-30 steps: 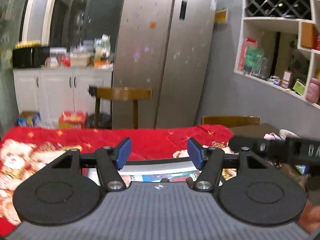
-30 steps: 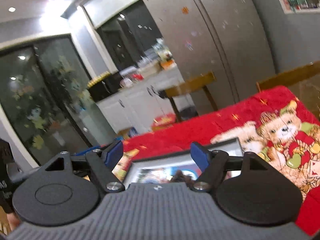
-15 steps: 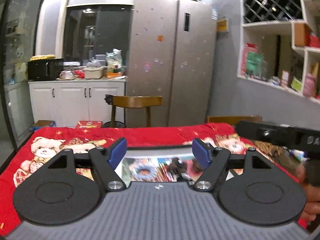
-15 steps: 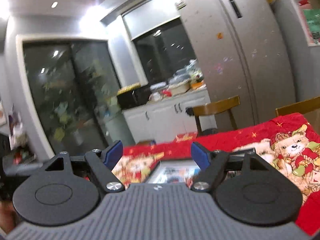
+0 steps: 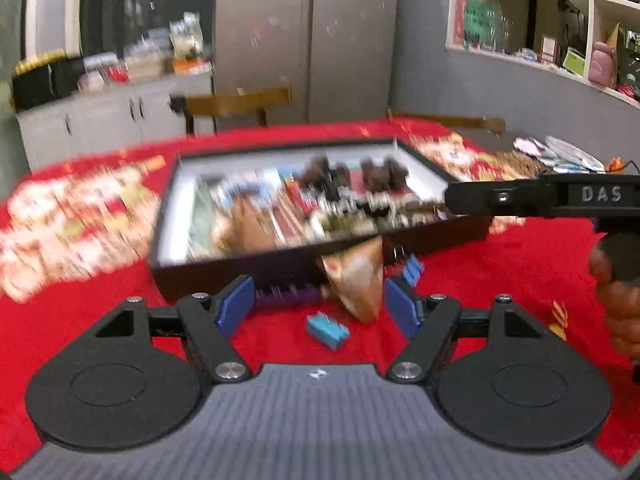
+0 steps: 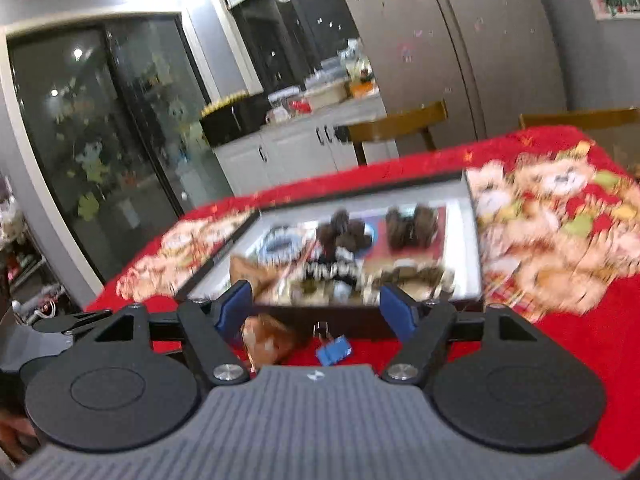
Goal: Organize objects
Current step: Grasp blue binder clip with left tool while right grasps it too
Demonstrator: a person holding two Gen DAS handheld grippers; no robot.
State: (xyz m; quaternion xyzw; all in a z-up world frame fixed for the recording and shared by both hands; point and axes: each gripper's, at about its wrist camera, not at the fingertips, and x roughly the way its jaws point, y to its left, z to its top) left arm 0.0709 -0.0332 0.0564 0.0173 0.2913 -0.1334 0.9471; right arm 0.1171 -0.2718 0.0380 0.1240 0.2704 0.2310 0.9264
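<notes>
Both grippers are spread wide and hold nothing: the left gripper [image 5: 318,304] hangs low over the red tablecloth [image 5: 520,256], and the right gripper [image 6: 316,310] does the same from the other side, its black body also showing at the right edge of the left wrist view.

Nearest, on bare cloth between the left gripper's blue pads, lies a small blue binder clip [image 5: 327,330]. Just beyond it a shiny tan wrapper [image 5: 354,280] leans against the near wall of the tray, and a second blue binder clip [image 5: 412,270] sits just beside that wall to the right. A purple item [image 5: 282,294] lies along the foot of the wall; blur hides what it is. In the right wrist view one blue clip [image 6: 334,350] and the wrapper [image 6: 268,338] lie before the same wall.

The black-framed tray [image 5: 168,216] rests on the surface, crowded with blurred items, dark brown lumps [image 5: 384,172] towards its far side. Open red cloth runs along the tray's left and right edges.

Beyond stand wooden chairs [image 5: 240,102], white cabinets [image 5: 108,120] and a steel refrigerator [image 5: 308,36].
</notes>
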